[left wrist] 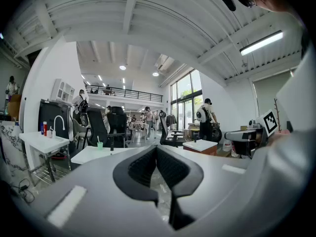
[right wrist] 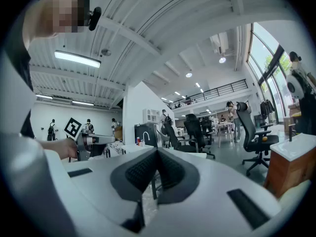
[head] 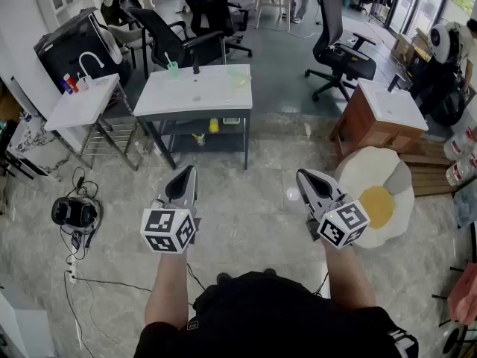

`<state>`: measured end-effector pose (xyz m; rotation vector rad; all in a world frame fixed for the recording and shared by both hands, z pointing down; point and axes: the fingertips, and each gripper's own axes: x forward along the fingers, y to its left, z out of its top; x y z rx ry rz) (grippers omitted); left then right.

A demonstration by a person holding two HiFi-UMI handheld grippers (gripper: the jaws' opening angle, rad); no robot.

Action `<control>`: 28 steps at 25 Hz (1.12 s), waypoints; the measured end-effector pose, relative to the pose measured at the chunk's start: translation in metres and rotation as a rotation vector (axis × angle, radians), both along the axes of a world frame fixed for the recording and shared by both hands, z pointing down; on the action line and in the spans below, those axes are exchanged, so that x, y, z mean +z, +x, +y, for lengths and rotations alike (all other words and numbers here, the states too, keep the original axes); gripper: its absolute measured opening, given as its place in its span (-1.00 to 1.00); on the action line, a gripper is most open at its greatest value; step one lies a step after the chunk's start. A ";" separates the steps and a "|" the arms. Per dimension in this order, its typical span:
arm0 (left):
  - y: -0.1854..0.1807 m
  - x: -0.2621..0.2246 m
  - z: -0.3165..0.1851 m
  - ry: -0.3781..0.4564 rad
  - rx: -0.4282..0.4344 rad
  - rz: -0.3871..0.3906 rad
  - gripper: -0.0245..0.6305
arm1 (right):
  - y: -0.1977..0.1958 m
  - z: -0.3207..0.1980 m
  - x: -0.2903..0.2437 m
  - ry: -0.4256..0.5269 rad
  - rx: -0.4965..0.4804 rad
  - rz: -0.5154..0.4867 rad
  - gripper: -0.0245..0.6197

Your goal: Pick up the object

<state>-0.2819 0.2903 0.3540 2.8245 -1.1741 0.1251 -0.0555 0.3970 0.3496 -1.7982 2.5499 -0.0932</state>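
Both grippers are held out over the marble floor, well short of the white-topped table [head: 195, 95]. A small green cup [head: 173, 68] with a stick in it stands at the table's far edge, beside a dark faucet-like post [head: 196, 68] and a pale green item [head: 238, 77]. A yellow object [head: 214, 126] sits on the lower shelf. My left gripper [head: 188, 171] [left wrist: 156, 149] is shut with nothing in it. My right gripper [head: 302, 174] [right wrist: 158, 152] is also shut and holds nothing. The green cup [left wrist: 99, 144] shows far off in the left gripper view.
A white sink stand [head: 83, 99] is at the left, and a wooden cabinet with a white top [head: 387, 104] at the right. An egg-shaped rug [head: 376, 200] lies under my right gripper. A headset and cables [head: 74, 213] lie on the floor at left. Office chairs [head: 339, 54] stand behind the table.
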 end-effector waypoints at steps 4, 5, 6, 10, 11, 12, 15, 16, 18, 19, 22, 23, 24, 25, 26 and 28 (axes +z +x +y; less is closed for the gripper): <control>0.012 -0.003 0.008 -0.004 0.004 -0.004 -0.89 | 0.012 0.006 -0.002 -0.001 0.000 -0.005 -0.90; 0.015 -0.003 0.010 -0.007 0.004 -0.006 -0.89 | 0.015 0.008 -0.001 -0.001 -0.001 -0.007 -0.90; 0.018 -0.002 0.012 -0.009 0.004 -0.007 -0.89 | 0.019 0.010 0.001 -0.002 -0.001 -0.009 -0.90; 0.032 0.000 0.019 -0.013 -0.006 -0.011 -0.89 | 0.037 0.019 0.005 0.000 0.001 -0.020 -0.90; 0.036 0.000 0.021 -0.012 -0.009 -0.012 -0.89 | 0.043 0.022 0.005 0.003 0.002 -0.022 -0.89; 0.041 0.000 0.024 -0.011 -0.011 -0.014 -0.89 | 0.049 0.026 0.006 0.007 0.003 -0.025 -0.89; 0.060 0.002 0.034 -0.009 -0.009 -0.016 -0.89 | 0.069 0.040 0.007 0.018 -0.005 -0.041 -0.89; 0.067 0.003 0.038 -0.011 -0.008 -0.016 -0.89 | 0.077 0.044 0.008 0.021 -0.008 -0.051 -0.89; 0.078 0.006 0.044 -0.019 -0.009 -0.015 -0.89 | 0.090 0.053 0.011 0.018 -0.009 -0.067 -0.89; 0.083 0.008 0.046 -0.025 -0.009 -0.017 -0.89 | 0.096 0.056 0.013 0.010 -0.009 -0.061 -0.89; 0.092 0.014 0.048 -0.043 -0.011 -0.030 -0.89 | 0.107 0.062 0.019 -0.020 -0.005 -0.002 -0.89; 0.095 0.014 0.047 -0.046 -0.010 -0.032 -0.89 | 0.109 0.062 0.020 -0.027 -0.008 0.010 -0.89; 0.099 0.015 0.046 -0.046 -0.009 -0.032 -0.89 | 0.112 0.062 0.022 -0.030 -0.011 0.016 -0.89; 0.103 0.015 0.045 -0.044 -0.007 -0.031 -0.89 | 0.114 0.060 0.023 -0.031 -0.014 0.019 -0.89; 0.107 0.016 0.043 -0.043 -0.003 -0.030 -0.89 | 0.116 0.057 0.025 -0.034 -0.018 0.021 -0.89; 0.114 0.020 0.038 -0.045 0.005 -0.029 -0.89 | 0.117 0.050 0.029 -0.043 -0.029 0.033 -0.89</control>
